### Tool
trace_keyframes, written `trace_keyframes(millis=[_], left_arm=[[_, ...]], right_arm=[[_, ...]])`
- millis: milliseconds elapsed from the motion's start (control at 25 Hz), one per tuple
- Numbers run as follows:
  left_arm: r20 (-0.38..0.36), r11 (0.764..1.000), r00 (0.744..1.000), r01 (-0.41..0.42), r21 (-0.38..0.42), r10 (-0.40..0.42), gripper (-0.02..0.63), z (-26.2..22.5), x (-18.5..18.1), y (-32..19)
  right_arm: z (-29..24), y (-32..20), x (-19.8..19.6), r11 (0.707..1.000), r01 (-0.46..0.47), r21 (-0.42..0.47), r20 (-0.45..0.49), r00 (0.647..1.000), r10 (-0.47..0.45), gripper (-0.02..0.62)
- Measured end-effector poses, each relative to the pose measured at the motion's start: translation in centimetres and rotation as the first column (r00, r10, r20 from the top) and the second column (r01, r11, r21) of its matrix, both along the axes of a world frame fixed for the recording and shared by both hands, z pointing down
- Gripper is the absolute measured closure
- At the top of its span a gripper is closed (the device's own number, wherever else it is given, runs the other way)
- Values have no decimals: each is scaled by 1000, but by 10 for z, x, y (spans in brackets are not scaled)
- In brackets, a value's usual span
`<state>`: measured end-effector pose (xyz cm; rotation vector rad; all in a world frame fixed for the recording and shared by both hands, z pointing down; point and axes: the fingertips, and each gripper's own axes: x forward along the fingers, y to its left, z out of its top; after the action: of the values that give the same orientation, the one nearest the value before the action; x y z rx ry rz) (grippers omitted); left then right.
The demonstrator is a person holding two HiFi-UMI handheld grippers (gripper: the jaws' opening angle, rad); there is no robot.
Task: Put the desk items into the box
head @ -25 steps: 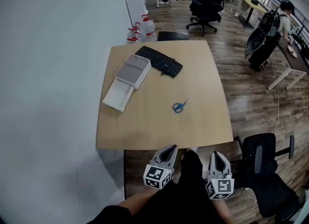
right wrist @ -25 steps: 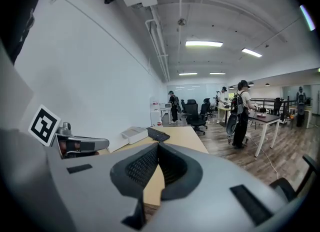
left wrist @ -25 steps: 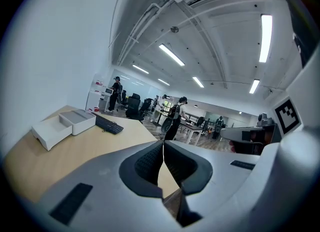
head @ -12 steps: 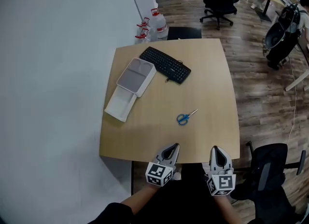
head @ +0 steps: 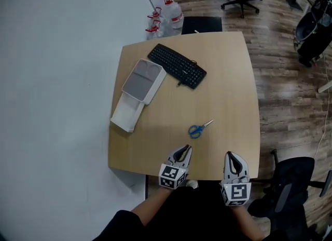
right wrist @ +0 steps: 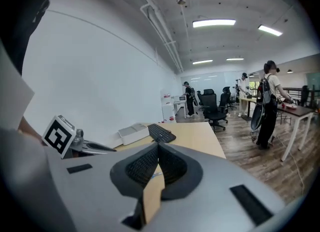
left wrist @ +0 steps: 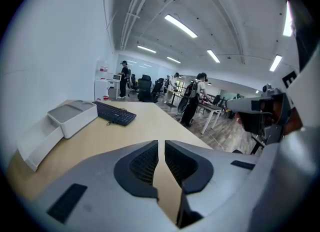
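Both grippers hung at the near edge of the table (head: 228, 94), side by side and pointed away from the person. The left gripper (head: 183, 152) had its jaws drawn almost together, with only a thin slit between the pads and nothing in it. The right gripper (head: 232, 158) had its pads meeting, and it was also empty. The scissors (head: 199, 129) lay flat on the bare wood just ahead of the left gripper and a little to its right. They lay somewhat farther from the right gripper, so the left looked the handier one for the pick. Their long axis ran on a diagonal, with the blue handles toward the person and the left and the blades pointing away to the right. A grip across that line would probably call for turning the jaws. The box (head: 155, 86) sat open near the far left of the table, well apart from the scissors, with a flat white piece (head: 126, 112) touching its near end. The keyboard (head: 177, 66) lay just beside the box on its right. Nothing could be seen inside the box, so the task seemed barely begun, and the jaws would need to open first.
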<state>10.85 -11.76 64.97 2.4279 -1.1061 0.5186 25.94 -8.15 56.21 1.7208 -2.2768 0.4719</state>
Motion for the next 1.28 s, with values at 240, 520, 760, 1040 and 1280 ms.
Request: trace_keyframes(millis=[240, 520, 760, 1040, 1280], left_arm=[[77, 993, 992, -90, -71, 95, 504, 46, 19, -30], [186, 975, 966, -151, -161, 180, 494, 101, 23, -55], [192, 959, 970, -95, -268, 150, 494, 137, 22, -65], [263, 929, 934, -144, -339, 241, 494, 173, 27, -69], [397, 905, 830, -269, -329, 391, 494, 197, 30, -63]], right_arm=[[17, -25, 8, 999, 35, -39, 48, 998, -34, 535], [36, -40, 32, 996, 24, -88, 66, 998, -18, 535], [58, -49, 57, 989, -3, -146, 83, 996, 15, 535], [73, -60, 71, 981, -20, -193, 100, 994, 40, 535], [85, -53, 75, 973, -24, -230, 80, 996, 43, 535]])
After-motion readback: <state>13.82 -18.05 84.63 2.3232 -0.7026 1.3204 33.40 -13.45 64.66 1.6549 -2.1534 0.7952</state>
